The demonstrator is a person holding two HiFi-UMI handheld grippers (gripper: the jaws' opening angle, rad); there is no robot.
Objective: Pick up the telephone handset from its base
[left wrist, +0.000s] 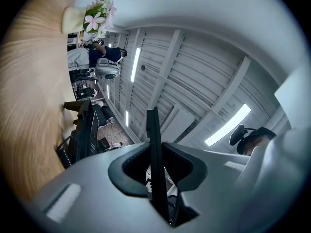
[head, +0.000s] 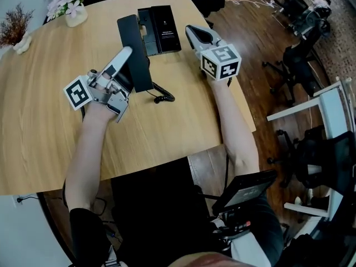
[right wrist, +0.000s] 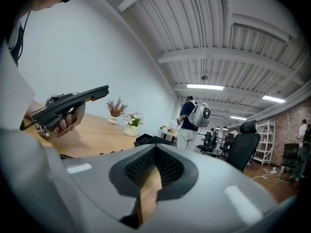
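Note:
The black handset (head: 135, 49) is off its base and tilted above the wooden table (head: 44, 110). My left gripper (head: 127, 53) is shut on it near its lower half. In the left gripper view the handset (left wrist: 154, 125) runs edge-on between the pads. Its coiled cord (head: 162, 97) trails onto the table. The black phone base (head: 160, 28) lies behind it and also shows in the right gripper view, phone base (right wrist: 151, 141). My right gripper (head: 192, 30) hovers right of the base, jaws together and holding nothing. That view also shows the lifted handset (right wrist: 73, 102).
A vase of pink-white flowers (head: 74, 11) and a dried plant (head: 14, 28) stand at the table's far left. Office chairs (head: 300, 60) stand on the wooden floor to the right. A person with a backpack (right wrist: 194, 118) stands far behind the table.

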